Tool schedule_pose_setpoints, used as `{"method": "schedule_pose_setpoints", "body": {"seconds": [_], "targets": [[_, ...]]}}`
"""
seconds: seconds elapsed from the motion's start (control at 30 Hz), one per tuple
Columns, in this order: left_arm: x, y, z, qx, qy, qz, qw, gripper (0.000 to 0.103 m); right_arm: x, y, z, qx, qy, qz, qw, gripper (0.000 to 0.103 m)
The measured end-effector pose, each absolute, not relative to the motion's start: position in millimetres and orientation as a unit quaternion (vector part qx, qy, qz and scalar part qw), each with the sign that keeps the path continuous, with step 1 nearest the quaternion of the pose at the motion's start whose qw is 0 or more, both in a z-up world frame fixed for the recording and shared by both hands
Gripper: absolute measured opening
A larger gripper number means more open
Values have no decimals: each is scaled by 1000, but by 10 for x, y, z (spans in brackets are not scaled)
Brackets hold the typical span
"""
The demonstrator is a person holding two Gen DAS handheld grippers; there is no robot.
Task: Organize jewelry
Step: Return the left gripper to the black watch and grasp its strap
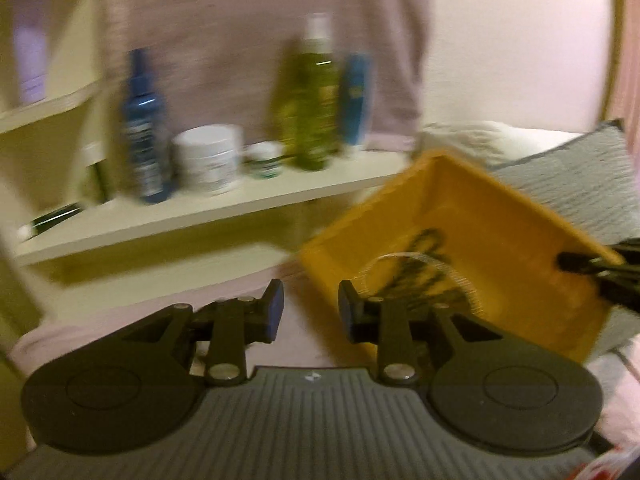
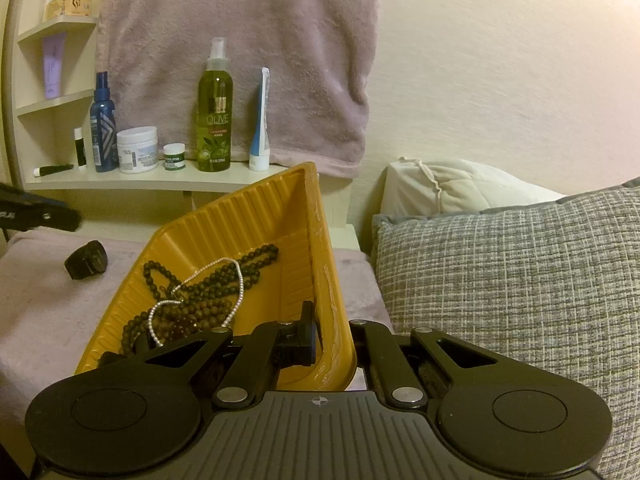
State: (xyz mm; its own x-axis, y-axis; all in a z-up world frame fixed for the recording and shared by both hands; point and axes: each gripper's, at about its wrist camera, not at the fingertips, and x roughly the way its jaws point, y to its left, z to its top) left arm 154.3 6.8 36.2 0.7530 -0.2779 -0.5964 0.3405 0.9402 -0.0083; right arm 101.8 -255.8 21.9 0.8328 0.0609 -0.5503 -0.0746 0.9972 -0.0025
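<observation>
- My right gripper [image 2: 334, 338] is clamped on the near rim of a yellow ribbed plastic tray [image 2: 240, 216]; one finger sits inside the wall, the other is behind the rim & mostly hidden.
- The tray is tilted up, its long axis running away from me toward the shelf [image 2: 152, 178]. It looks lifted at least at my end; I can't tell if the far end touches the pink blanket [image 2: 40, 300].
- Inside the tray: dark bead necklaces [image 2: 224, 280] piled w/ a thin silver-bead chain [image 2: 240, 284] looped across them, slid toward the low near-left corner.
- A black watch [image 2: 87, 265] lies loose on the blanket, left of the tray & apart from it. In my judgement it's the piece not yet put away.
- My left gripper [image 1: 310, 314] is parted & holding nothing, fingers aimed just left of the tray's corner.
- The left hand is the free one and is on the watch's side, so I'd judge it the one to fetch it. In the right view a dark shape at the far left edge is likely that gripper.
- Hard to make out: the left view is motion-blurred; the watch doesn't show there, and the jewelry is only a dark smear.
- On the shelf: an olive spray bottle [image 2: 216, 108], a blue bottle [image 2: 103, 128], white jars. A grey pillow [image 2: 500, 280] is on the right.
</observation>
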Motion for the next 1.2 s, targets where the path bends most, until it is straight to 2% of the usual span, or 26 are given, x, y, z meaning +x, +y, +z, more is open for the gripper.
{"method": "schedule_pose_setpoints", "body": {"seconds": [0.37,0.53,0.9,1.1,1.2], "targets": [[1472,570,1,51,333,-76,938,34,1022,-2574,203,-15,289,34,957,5],[1569,489,-99,58,334,-83,937,42,1027,-2575,199,-16,289,34,957,5],[1950,178,-325,98,335,-95,932,43,1038,-2602,166,-15,293,31,955,5],[2118,140,-435,96,350,-93,927,37,1047,-2611,161,-16,296,30,955,5],[2184,149,-484,95,362,-87,923,25,1047,-2612,161,-15,296,30,954,5]]}}
